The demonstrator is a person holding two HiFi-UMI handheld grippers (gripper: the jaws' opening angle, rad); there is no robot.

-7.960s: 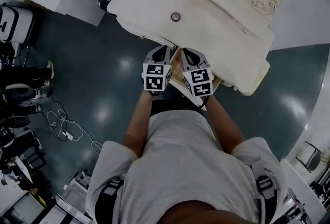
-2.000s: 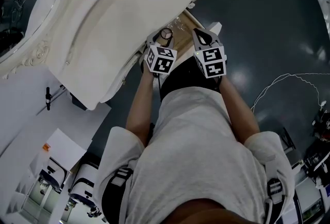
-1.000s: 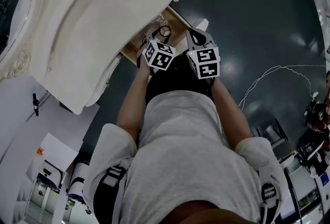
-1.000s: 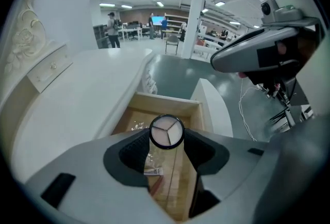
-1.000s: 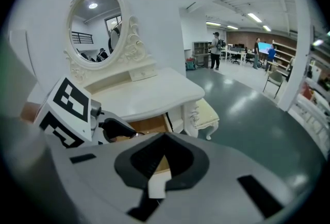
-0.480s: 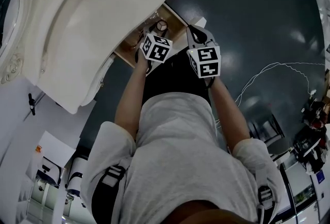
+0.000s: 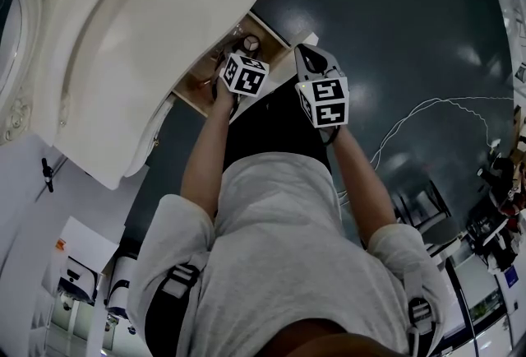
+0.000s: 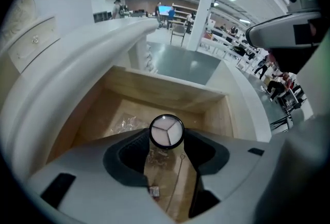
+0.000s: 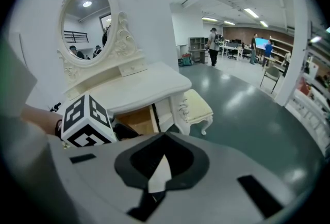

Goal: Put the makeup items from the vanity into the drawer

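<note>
The right claw (image 9: 162,158) hangs nearest, to the right of the drawer (image 8: 170,95), clenched on nothing. To its left and a little farther, the left claw (image 8: 166,139) is clamped on a round compact (image 8: 166,129), held on edge over the open wooden drawer with its three-part face showing. A crumpled clear bag (image 8: 124,124) lies on the drawer floor at left. Beyond stands the cream desk (image 7: 164,26).

Overhead and close-up (drawer (image 7: 200,77) shared)
</note>
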